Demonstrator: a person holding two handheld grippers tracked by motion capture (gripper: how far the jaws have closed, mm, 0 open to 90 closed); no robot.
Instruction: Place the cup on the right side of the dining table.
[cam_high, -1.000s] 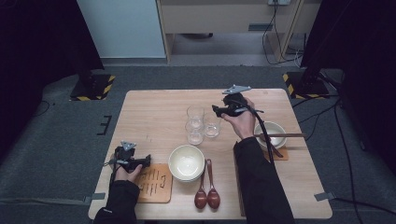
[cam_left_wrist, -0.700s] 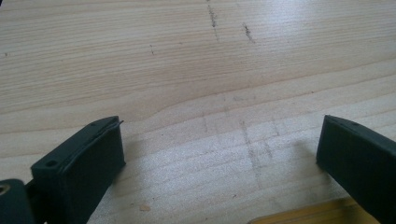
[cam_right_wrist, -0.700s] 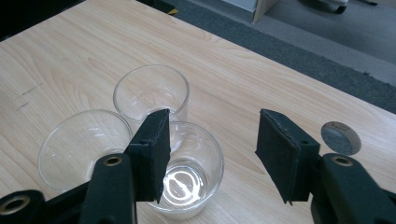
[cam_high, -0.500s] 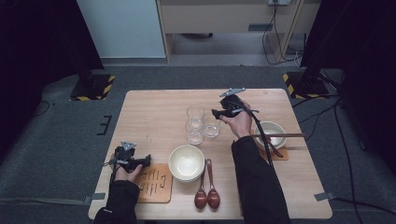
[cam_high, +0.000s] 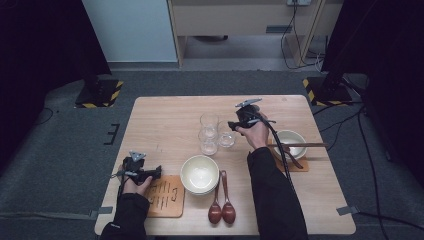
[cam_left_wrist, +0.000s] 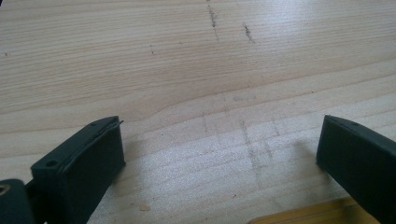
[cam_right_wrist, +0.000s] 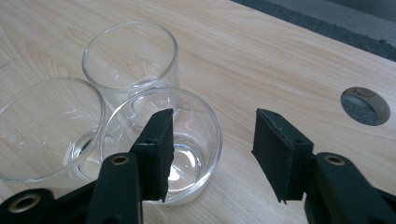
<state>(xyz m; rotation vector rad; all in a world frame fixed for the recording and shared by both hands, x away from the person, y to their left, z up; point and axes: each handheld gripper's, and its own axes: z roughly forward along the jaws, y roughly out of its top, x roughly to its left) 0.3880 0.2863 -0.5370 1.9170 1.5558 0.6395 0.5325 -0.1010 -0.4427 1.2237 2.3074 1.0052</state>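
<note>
The right hand-held gripper (cam_right_wrist: 210, 154) hangs over the nearest glass (cam_right_wrist: 163, 144), one of three clustered mid-counter toward the far edge. Its jaws, just closing, stand half spread with one inside the rim and one outside, likely to pinch the wall. The left hand-held gripper (cam_left_wrist: 219, 154) rests spread and empty by the near-left corner of the counter (cam_left_wrist: 187, 70), apparently waiting.

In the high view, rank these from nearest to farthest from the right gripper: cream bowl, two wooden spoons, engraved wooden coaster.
From the right gripper:
1. Cream bowl, table centre, toward the person.
2. Wooden spoons, near edge, right of that bowl.
3. Wooden coaster, near left, beside the left gripper.
</note>
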